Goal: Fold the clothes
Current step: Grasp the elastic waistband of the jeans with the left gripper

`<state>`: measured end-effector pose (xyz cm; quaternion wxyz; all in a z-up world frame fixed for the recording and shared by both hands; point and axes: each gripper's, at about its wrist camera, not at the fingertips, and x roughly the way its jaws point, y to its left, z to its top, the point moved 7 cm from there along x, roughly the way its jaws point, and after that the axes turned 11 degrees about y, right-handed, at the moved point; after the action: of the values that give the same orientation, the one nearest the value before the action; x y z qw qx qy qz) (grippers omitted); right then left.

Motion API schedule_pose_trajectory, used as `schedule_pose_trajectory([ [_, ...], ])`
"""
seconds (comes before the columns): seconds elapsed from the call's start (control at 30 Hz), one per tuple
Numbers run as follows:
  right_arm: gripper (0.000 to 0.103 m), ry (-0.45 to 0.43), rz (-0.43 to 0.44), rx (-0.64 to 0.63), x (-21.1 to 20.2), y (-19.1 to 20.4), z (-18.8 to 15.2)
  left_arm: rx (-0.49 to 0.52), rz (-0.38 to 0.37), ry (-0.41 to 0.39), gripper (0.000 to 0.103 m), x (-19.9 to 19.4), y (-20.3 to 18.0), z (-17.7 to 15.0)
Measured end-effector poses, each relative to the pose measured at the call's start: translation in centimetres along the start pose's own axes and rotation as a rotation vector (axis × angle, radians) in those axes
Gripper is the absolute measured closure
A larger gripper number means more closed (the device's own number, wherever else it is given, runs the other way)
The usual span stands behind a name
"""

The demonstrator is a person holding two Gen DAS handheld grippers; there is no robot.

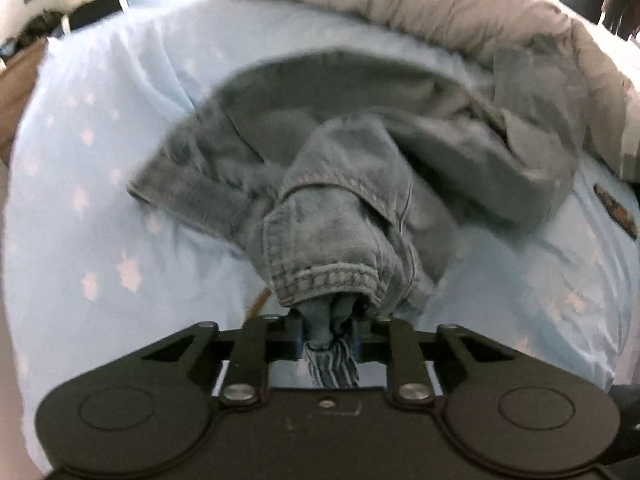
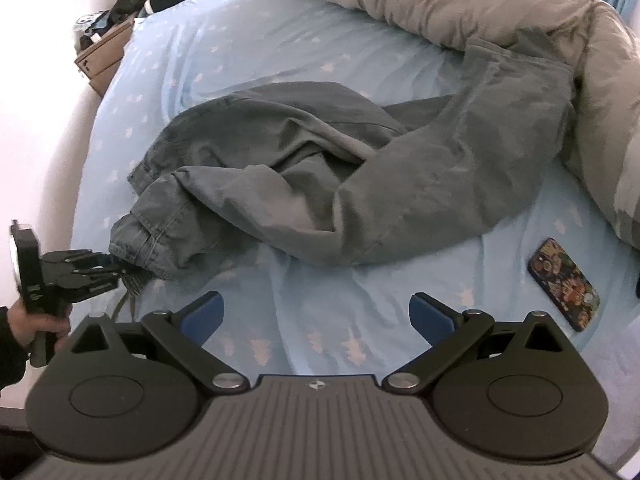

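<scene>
A pair of faded grey-blue jeans (image 2: 320, 168) lies crumpled on a light blue bed sheet (image 2: 312, 320) with pale stars. In the left wrist view my left gripper (image 1: 328, 332) is shut on the waistband end of the jeans (image 1: 332, 240), with bunched denim and striped lining squeezed between the pads. The right wrist view shows that same left gripper (image 2: 116, 270) at the far left, held by a hand (image 2: 36, 320), clamped on the jeans' near-left end. My right gripper (image 2: 316, 316) stands open above bare sheet in front of the jeans, nothing between its blue pads (image 2: 204, 314).
A grey duvet (image 2: 480, 8) is heaped along the far and right side of the bed, over one trouser leg's end. A phone (image 2: 564, 284) in a patterned case lies on the sheet at right. A cardboard box (image 2: 104, 52) and dark clutter sit beside the bed at far left.
</scene>
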<state>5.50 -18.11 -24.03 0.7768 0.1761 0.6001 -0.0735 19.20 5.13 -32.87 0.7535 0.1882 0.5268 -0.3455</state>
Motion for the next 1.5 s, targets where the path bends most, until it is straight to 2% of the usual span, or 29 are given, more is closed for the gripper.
schedule_pose_trajectory([
  [0.13, 0.002, -0.011, 0.034, -0.018, 0.6, 1.4, 1.1, 0.007, 0.042, -0.100, 0.088, -5.2, 0.9, 0.9],
  [0.33, 0.002, -0.058, 0.111, -0.110, 1.2, 6.0, 4.6, 0.133, 0.101, -0.167, 0.090, -12.3, 0.4, 2.3],
  [0.47, 0.002, -0.111, 0.195, -0.196, 1.0, 10.1, 7.3, 0.298, 0.129, -0.159, 0.089, -15.2, -1.8, 0.9],
  [0.57, 0.002, -0.124, 0.256, -0.258, 1.7, 13.4, 8.6, 0.335, 0.112, -0.090, 0.089, -13.8, -2.7, -1.8],
  [0.7, 0.003, -0.069, 0.319, -0.344, 4.2, 17.5, 9.3, 0.238, 0.085, -0.025, 0.088, -10.2, -3.1, -4.9],
  [0.8, 0.003, 0.006, 0.353, -0.395, 7.3, 20.1, 9.3, 0.148, 0.077, -0.016, 0.088, -8.5, -3.5, -6.4],
  [0.9, 0.006, 0.065, 0.334, -0.439, 11.5, 21.6, 8.4, 0.044, 0.076, -0.015, 0.086, -7.9, -3.5, -8.0],
  [0.97, 0.011, 0.126, 0.307, -0.458, 14.7, 21.9, 7.3, -0.041, 0.058, 0.002, 0.080, -7.8, -2.9, -8.7],
  [1.1, 0.013, 0.243, 0.279, -0.469, 18.2, 21.0, 4.0, -0.202, 0.017, 0.042, 0.077, -8.6, -1.6, -9.9],
  [1.17, 0.013, 0.288, 0.266, -0.478, 18.8, 20.4, 2.4, -0.273, -0.010, 0.018, 0.065, -10.1, -0.7, -10.0],
  [1.23, 0.013, 0.346, 0.249, -0.481, 19.5, 19.5, 0.7, -0.348, -0.030, -0.003, 0.057, -11.3, 0.6, -9.8],
  [1.3, 0.013, 0.408, 0.215, -0.507, 20.3, 18.4, -1.3, -0.435, -0.050, -0.025, 0.055, -12.0, 2.2, -9.2],
  [1.37, 0.013, 0.444, 0.188, -0.515, 20.7, 17.4, -2.6, -0.529, -0.070, -0.052, 0.047, -11.7, 4.1, -8.1],
  [1.5, 0.013, 0.448, 0.208, -0.406, 20.2, 15.5, -2.8, -0.719, -0.130, -0.083, 0.044, -8.2, 8.4, -5.1],
])
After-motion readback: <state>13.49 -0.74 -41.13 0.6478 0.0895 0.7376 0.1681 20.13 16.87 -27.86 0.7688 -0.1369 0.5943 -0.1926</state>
